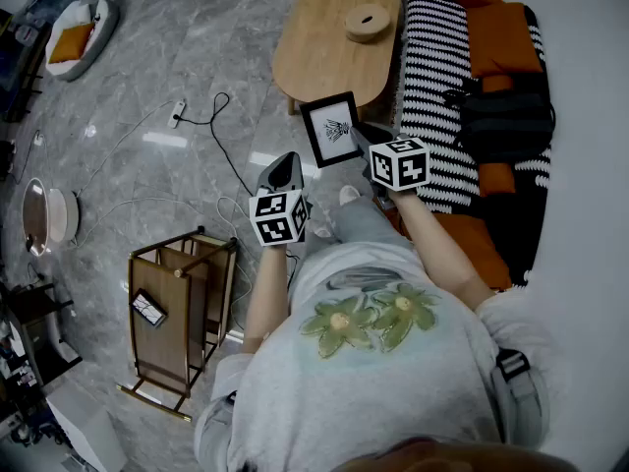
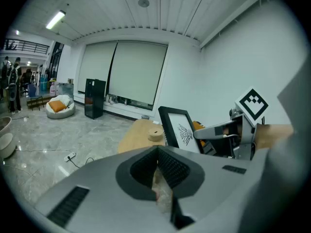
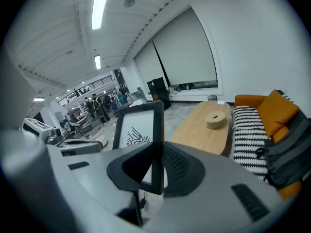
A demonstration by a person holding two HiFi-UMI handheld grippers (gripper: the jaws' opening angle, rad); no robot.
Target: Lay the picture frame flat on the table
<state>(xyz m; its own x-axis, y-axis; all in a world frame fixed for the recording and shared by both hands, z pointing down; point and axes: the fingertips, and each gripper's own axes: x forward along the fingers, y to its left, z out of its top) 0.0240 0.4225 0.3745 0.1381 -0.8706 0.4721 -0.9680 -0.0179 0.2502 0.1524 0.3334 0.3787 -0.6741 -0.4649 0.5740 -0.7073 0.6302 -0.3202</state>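
Right gripper view: right gripper clamps the black picture frame by its side edge. The frame is upright in the air, short of the wooden coffee table's near end. Carry step. Next: reach the tabletop, tilt flat. Left gripper apparently closed, empty.

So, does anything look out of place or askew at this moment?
Only the picture frame: it is not on the table but in the air beside it, upright, with the jaws of the right gripper shut on one side edge. Also, a power strip lies loose on the floor. Nothing looks damaged.
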